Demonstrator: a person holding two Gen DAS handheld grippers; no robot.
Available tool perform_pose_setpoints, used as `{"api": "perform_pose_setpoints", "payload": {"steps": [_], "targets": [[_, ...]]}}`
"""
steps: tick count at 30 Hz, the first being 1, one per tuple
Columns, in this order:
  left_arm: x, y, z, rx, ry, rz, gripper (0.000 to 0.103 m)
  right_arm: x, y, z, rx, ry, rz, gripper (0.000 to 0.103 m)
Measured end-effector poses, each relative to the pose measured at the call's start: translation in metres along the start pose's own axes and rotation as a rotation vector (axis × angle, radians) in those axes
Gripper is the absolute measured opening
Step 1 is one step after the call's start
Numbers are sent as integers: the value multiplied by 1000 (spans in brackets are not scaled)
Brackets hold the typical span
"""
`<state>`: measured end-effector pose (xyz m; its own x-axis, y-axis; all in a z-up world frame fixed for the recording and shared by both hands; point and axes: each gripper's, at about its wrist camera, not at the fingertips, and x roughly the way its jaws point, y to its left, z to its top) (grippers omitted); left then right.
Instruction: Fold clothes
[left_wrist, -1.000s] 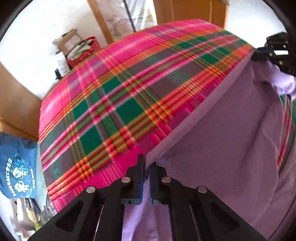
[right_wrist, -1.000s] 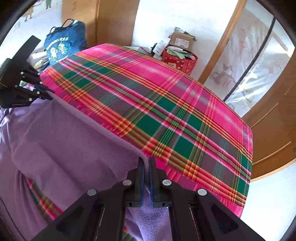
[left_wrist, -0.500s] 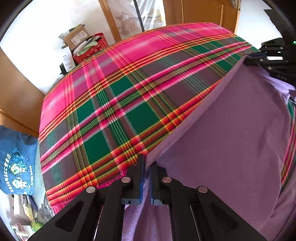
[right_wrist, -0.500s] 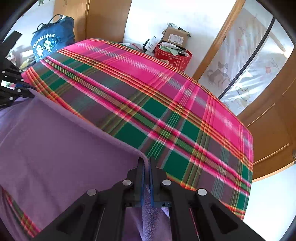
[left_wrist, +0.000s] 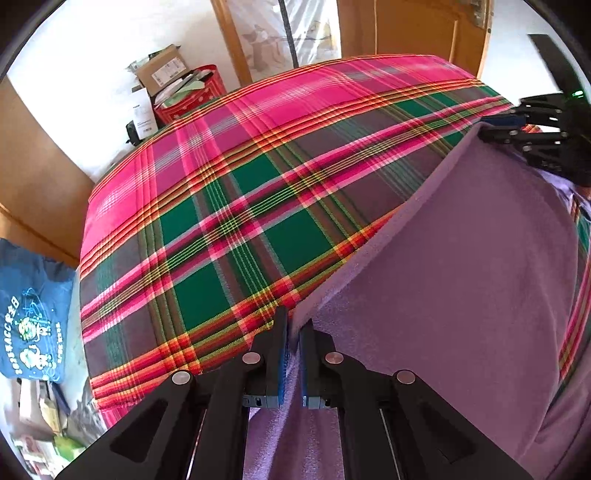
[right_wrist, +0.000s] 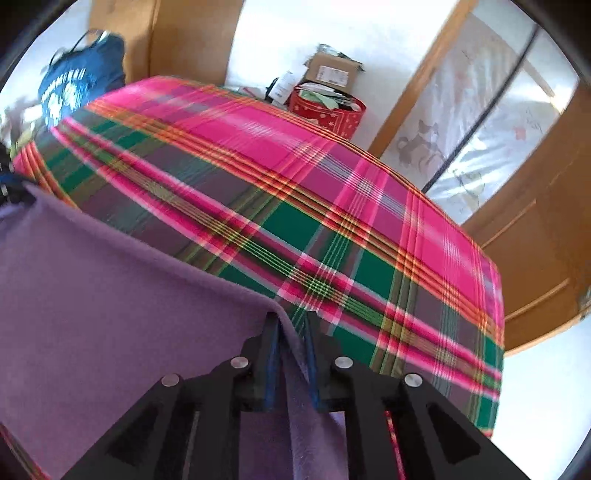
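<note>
- Left gripper (left_wrist: 292, 334): black, angular fingers with blue pads, drawn together and clamped on one corner of the purple garment (left_wrist: 461, 280); the cloth passes between the pads and hangs below them.
- Right gripper (right_wrist: 291, 334): same black build with round silver pivot screws; its jaws are opening, with the opposite corner of the garment lying in the gap. The cloth drapes against the left pad and stands clear of the right one.
- The purple garment is a soft, matte, fleece-like fabric with a fine nap. Its leading edge runs as one taut, straight, thick fold line between the two grippers, and the body falls back smoothly toward the cameras without creases.
- The garment lies over the near part of the desk (left_wrist: 236, 206), which is covered by a woven plaid cloth in hot pink, green, grey-purple and thin orange-yellow stripes. The cover is flat and stretched, with squared corners.
- Beyond the desk's far edge: a red round container (right_wrist: 328, 112) stuffed with papers, and a brown cardboard box (right_wrist: 330, 72) bearing a white label.
- To the side, a blue fabric bag (left_wrist: 31, 314) with pale printed graphics.
- Background: white wall and varnished wooden door frames.
</note>
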<state>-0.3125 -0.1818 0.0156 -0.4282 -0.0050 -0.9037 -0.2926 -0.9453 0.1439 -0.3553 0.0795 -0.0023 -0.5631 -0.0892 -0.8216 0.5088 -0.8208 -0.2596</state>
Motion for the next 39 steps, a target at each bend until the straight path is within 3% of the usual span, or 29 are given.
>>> {"api": "perform_pose_setpoints", "payload": {"steps": [5,10,13,18,22,26,32,39], "targets": [[1,-2,1,-21,0,6,6,-48,-15,-14,108,-79,54,16],[0,-4,0,-43,4,19,7,-102,-26,-39,191,-165,108,33],[-1,-6,0,-48,9,25,8,-116,-5,-58,201,-125,301,33],[-1,-6,0,-55,20,28,8,-109,69,-87,119,-3,570,33],[-1,-7,-1,-60,19,31,8,-93,107,-95,128,62,723,33],[-1,-6,-3,-71,10,28,8,-78,127,-91,150,88,756,33],[-2,-4,-3,-81,5,16,8,-66,144,-75,201,34,769,34],[-1,-1,-4,-95,-1,-1,8,-72,159,-68,128,-16,758,38]]}}
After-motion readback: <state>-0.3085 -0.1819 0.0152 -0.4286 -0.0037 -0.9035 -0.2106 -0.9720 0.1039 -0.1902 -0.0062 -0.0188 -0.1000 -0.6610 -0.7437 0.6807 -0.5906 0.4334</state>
